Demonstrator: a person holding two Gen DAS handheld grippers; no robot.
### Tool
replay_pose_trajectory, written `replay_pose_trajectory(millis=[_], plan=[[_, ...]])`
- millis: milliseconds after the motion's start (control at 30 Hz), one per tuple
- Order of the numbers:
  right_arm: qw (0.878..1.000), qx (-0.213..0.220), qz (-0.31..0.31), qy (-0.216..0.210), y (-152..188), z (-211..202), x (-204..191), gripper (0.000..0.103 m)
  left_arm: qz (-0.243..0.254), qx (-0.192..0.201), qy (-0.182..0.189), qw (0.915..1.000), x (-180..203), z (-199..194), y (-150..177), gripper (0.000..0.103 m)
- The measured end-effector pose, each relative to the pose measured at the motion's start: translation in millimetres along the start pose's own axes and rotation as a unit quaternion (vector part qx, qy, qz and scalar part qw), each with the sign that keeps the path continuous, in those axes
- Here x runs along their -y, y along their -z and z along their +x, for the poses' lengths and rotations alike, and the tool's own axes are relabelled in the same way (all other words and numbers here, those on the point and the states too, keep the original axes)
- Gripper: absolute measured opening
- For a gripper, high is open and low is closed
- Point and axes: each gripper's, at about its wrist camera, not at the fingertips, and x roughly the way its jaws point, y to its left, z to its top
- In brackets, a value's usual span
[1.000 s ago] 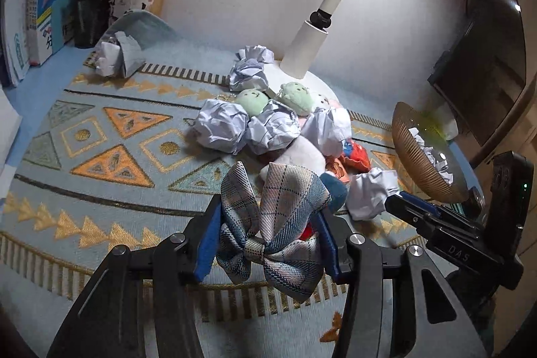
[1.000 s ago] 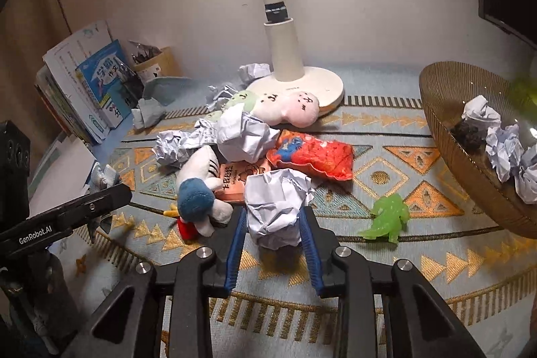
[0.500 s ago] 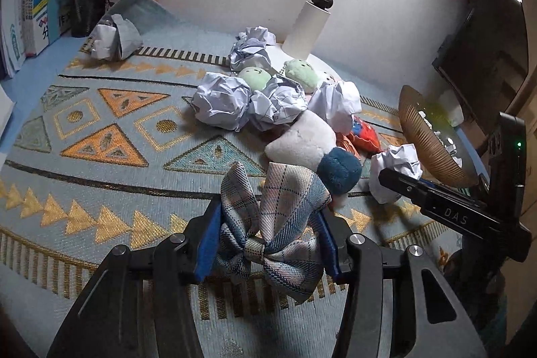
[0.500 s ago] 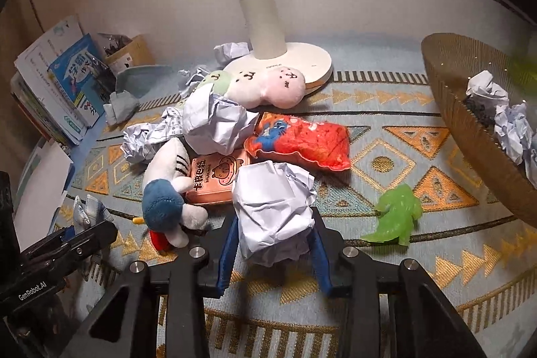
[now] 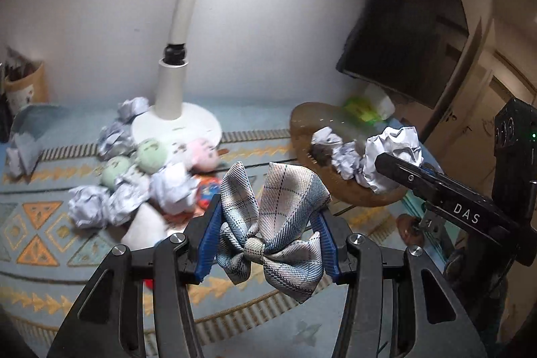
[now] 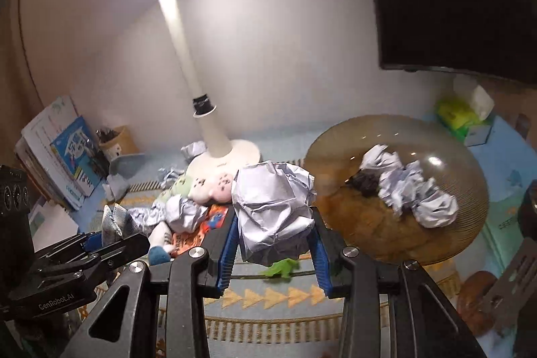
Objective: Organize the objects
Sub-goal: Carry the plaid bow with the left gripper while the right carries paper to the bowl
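The left gripper, black with blue pads, is closed on a plaid fabric bow in pale blue, grey and pink. The bow sits between the two pads and its loops spread above them. This gripper is tilted downward and hangs above the light blue woven mat with orange triangle patterns, clear of the surface.

The right gripper is also tilted downward and is raised over the mat. Its jaws have just been closing, and they now clamp a large crumpled ball of white paper, which bulges above the blue pads. In the left wrist view this ball appears at the right, in front of the round brown woven basket.

The basket stands at the right side of the mat and already contains several crumpled white paper balls with something dark among them, which I cannot identify.

On the mat, near the round base of the white desk lamp, lies a heap: more crumpled paper, soft toys in pale green and pink, and a flat red and blue packet. A small green plastic figure lies on the mat just below the held paper ball, as the right wrist camera sees it.

Books and a pen holder stand at the left by the wall
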Motion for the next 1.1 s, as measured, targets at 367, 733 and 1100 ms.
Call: replay_pose_trajectory(millis=[367, 733, 1100], plan=[[0.994, 0.020, 0.087, 0.062, -37.4, -31.7, 90.0, 0.039, 0.075, -0.014, 0.059, 0.9953, 92.1, 69.7, -55.7, 0.048], [0.989, -0.022, 0.109, 0.096, -32.5, 1.3, 121.9, 0.048, 0.055, -0.024, 0.069, 0.9957, 104.7, 123.1, -74.1, 0.066], [0.990, -0.039, 0.115, 0.067, -24.2, 10.6, 119.2, 0.057, 0.024, -0.026, 0.065, 0.9972, 75.6, 107.2, -59.8, 0.074]])
